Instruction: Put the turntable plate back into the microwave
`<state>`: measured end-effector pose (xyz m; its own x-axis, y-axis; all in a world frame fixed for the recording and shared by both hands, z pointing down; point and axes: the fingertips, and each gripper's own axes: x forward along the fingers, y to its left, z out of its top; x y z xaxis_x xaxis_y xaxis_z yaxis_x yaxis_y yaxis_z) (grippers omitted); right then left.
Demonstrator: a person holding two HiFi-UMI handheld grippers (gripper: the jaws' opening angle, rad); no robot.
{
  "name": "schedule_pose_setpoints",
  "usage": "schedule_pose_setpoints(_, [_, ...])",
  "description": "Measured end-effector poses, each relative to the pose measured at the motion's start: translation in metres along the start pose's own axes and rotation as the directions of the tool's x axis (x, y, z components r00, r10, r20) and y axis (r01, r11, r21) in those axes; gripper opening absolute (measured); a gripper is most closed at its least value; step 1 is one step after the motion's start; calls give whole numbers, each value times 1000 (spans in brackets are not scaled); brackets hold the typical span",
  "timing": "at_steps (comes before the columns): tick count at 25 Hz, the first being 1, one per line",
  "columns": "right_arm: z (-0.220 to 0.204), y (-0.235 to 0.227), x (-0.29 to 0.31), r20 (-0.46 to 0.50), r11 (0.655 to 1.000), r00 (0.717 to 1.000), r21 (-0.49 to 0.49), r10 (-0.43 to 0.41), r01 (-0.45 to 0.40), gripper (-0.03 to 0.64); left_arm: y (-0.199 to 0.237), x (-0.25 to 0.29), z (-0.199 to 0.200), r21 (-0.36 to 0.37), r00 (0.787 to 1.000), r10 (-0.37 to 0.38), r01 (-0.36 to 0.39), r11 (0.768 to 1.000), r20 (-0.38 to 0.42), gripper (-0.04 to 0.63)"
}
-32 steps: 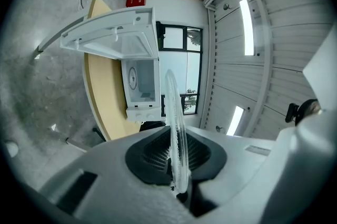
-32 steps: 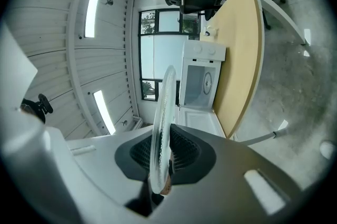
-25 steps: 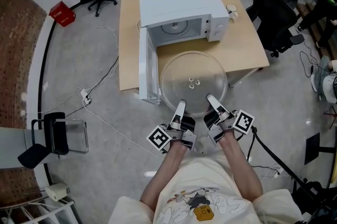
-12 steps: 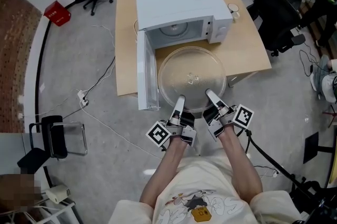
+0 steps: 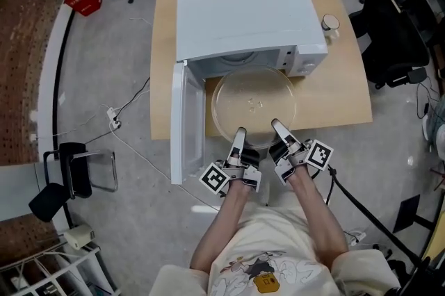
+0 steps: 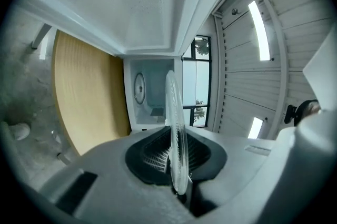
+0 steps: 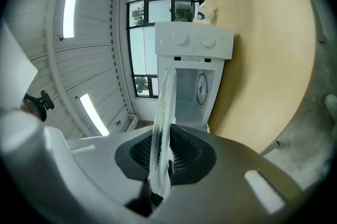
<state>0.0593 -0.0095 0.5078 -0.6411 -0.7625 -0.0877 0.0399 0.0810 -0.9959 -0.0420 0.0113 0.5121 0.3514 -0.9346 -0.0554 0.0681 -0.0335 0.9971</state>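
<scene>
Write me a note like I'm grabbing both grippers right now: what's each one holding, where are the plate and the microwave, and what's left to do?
Left gripper: shut on the near rim of the glass turntable plate.
Right gripper: shut on the same rim, beside the left one.
Plate: held flat above the table, its far edge at the mouth of the microwave. The door is swung open on the left.
Done: plate lifted and at the opening.
Left: slide it in, set it down inside, let go, pull both grippers out.

Tan wooden table — white microwave on it, small cup beside
</scene>
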Motion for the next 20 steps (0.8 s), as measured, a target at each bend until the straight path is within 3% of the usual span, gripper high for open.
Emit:
schedule_pose_setpoints(6, [40,-38,50,-10,999,1000,33,-18,19,38,33,57,29,10,996,16,-17,1000,91,34])
schedule_pose_setpoints(10, [42,-51,87,-34,999,999,40,-15,17,38,45,74,60,1,988,5,-5,1000,156,34])
schedule_pose_setpoints(20, [67,-74,147,-15,999,1000,40,-18,19,38,60,127,104,-1,987,-14,14,1000,157,34])
